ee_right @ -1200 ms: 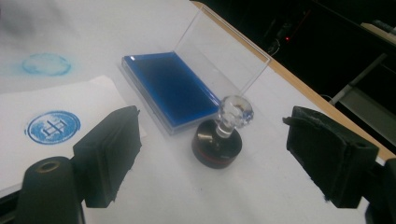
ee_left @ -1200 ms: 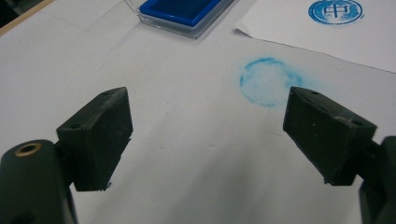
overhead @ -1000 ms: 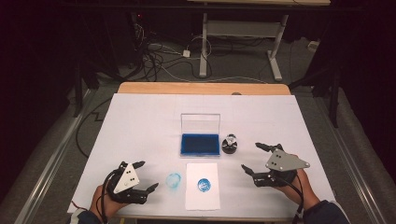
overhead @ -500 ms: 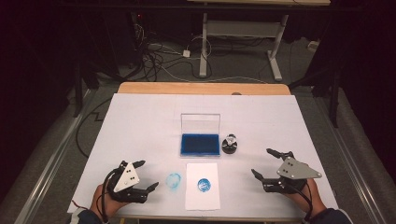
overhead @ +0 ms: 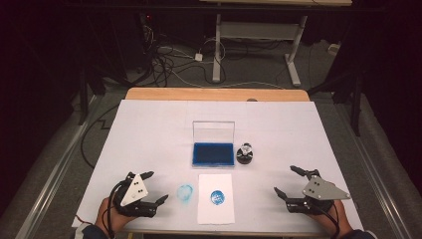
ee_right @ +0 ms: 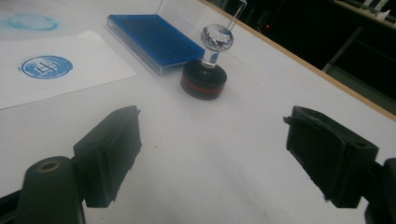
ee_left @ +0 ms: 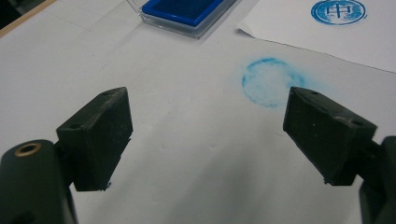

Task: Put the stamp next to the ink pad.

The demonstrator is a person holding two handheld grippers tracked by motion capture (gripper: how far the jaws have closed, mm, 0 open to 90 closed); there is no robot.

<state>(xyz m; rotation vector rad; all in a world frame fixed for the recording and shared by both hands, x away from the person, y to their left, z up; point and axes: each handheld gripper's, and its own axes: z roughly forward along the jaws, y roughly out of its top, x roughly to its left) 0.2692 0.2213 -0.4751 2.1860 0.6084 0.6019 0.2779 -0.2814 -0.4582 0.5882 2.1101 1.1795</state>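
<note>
The table (overhead: 149,124) carries a white covering over nearly its whole top; a strip of bare wood remains along the far edge. An open blue ink pad (overhead: 213,154) with a clear upright lid lies near the centre of the table. A round black stamp (overhead: 245,153) with a clear faceted knob stands upright just beside the pad, on the side toward the right edge. A white sheet of paper (overhead: 216,211) lies flat toward the near edge, in line with the pad, and bears a round blue stamp print (overhead: 217,196). A faint blue ring smudge (overhead: 185,191) marks the covering itself, just beside the sheet on the side toward the left edge.
</note>
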